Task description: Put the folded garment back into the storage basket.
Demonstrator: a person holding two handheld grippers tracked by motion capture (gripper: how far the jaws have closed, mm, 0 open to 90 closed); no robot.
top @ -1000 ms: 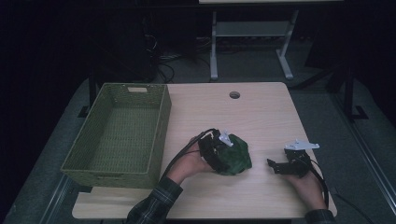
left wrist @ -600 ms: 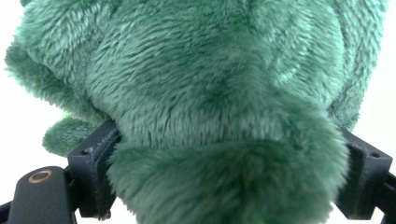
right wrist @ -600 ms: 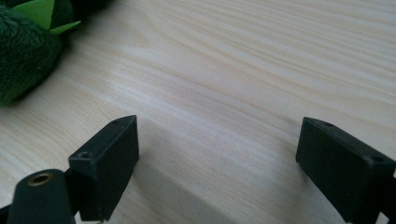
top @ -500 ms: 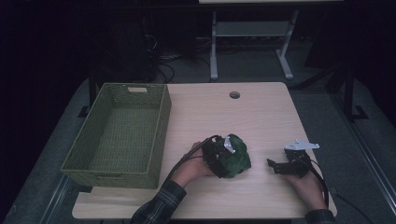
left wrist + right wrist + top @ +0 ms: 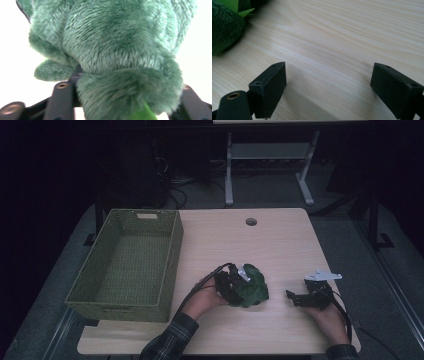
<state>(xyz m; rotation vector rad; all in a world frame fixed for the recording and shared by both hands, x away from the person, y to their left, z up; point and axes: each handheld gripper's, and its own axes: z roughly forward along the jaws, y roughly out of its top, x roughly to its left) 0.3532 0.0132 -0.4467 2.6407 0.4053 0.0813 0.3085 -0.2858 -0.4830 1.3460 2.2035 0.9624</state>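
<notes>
At the left edge of the pale wooden desk stands an empty, rectangular, olive-green woven basket, its long axis running from the near edge toward the far edge. To its right, near the middle of the near edge, lies the dark green, furry plush toy, a rounded lump resting on the desk surface, well apart from the basket. The left gripper meets the toy from the toy's left side; its jaws have just been closing, and in the left gripper view the plush bulges between the two black jaws, which appear pressed into its pile. The toy therefore lies directly ahead of these fingers, and the basket lies back to the left of the hand. Farther right, by the near right corner, the right gripper rests on the desk with its jaws apart and nothing between them, the toy off to its left. The left hand is judged the nearer to both toy and basket.
</notes>
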